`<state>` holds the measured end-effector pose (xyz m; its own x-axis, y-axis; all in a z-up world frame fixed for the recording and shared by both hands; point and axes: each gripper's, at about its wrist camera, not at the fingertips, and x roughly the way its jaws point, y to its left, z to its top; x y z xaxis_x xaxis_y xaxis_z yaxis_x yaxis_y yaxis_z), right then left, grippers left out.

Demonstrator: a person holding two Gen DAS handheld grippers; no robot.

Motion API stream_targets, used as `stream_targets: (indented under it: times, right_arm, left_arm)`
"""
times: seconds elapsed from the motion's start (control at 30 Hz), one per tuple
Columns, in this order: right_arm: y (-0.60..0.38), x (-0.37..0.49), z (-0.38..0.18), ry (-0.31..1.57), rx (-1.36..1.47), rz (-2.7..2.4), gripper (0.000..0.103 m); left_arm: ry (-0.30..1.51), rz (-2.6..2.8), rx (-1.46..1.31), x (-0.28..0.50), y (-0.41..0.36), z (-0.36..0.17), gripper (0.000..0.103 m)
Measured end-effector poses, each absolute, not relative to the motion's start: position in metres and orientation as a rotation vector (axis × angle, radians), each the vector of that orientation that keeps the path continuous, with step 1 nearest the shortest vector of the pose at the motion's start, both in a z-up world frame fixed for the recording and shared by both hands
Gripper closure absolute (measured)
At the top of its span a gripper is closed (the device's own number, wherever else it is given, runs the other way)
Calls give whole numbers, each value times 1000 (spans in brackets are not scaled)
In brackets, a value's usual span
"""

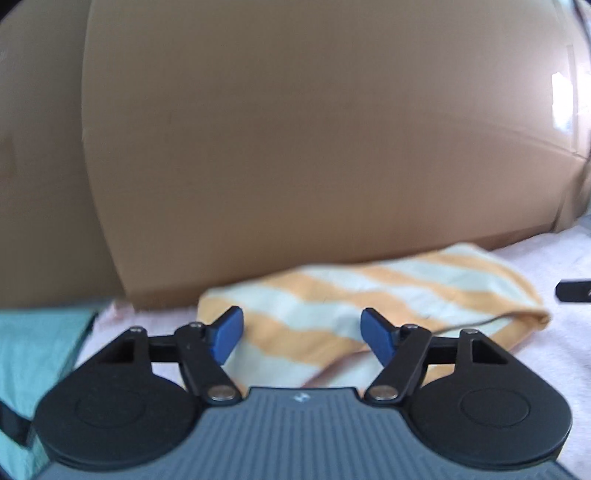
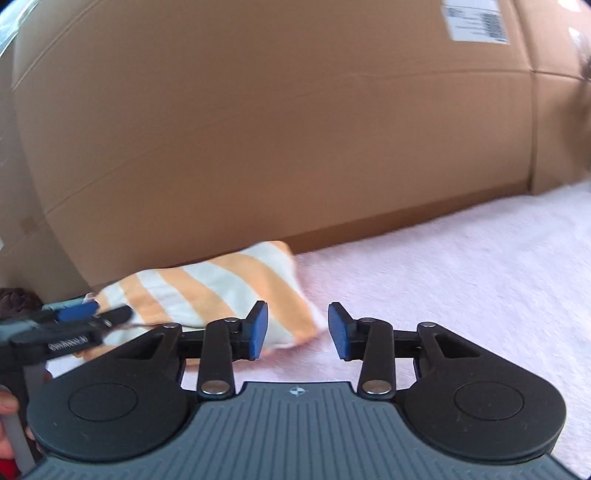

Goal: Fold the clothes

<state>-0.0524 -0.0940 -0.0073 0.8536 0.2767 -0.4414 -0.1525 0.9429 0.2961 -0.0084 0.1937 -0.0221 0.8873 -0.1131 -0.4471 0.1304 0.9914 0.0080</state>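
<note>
A folded orange-and-white striped garment (image 1: 373, 306) lies on the pink fleecy surface (image 2: 461, 266), its far edge close against the foot of a large cardboard box (image 1: 295, 129) that fills the background of both views. The box serves as the landmark: the garment sits directly in front of its lower edge, and a white shipping label (image 2: 476, 20) is stuck near the box's upper right corner in the right wrist view.

The left tool (image 1: 301, 338) hovers just in front of the garment, its blue pads (image 1: 376, 334) spread wide with nothing between them. To the left of the garment, also in front of the box, lies a teal cloth (image 1: 37, 354) with a dark strap across it.

The right tool (image 2: 297, 328) is likewise spread and empty, held over the surface at the garment's right corner; its left pad (image 2: 258, 328) overlaps the fabric in the view, though contact cannot be told. In that view the left tool (image 2: 74, 321) shows from the side over the garment's left end, and part of a hand (image 2: 7, 402) appears at the frame edge.
</note>
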Motion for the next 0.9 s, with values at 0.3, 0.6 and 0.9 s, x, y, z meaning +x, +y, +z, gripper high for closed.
stream_targets:
  times: [0.3, 0.6, 0.9]
  right_arm:
    - [-27, -40, -6, 633, -11, 184, 54]
    - [-40, -55, 11, 650, 46, 34, 50]
    - [-54, -114, 37, 587, 132, 61, 21]
  left_arm:
    - [543, -163, -27, -1, 202, -31, 9]
    - [506, -65, 16, -24, 189, -15, 5]
    - [477, 78, -7, -62, 176, 15, 1]
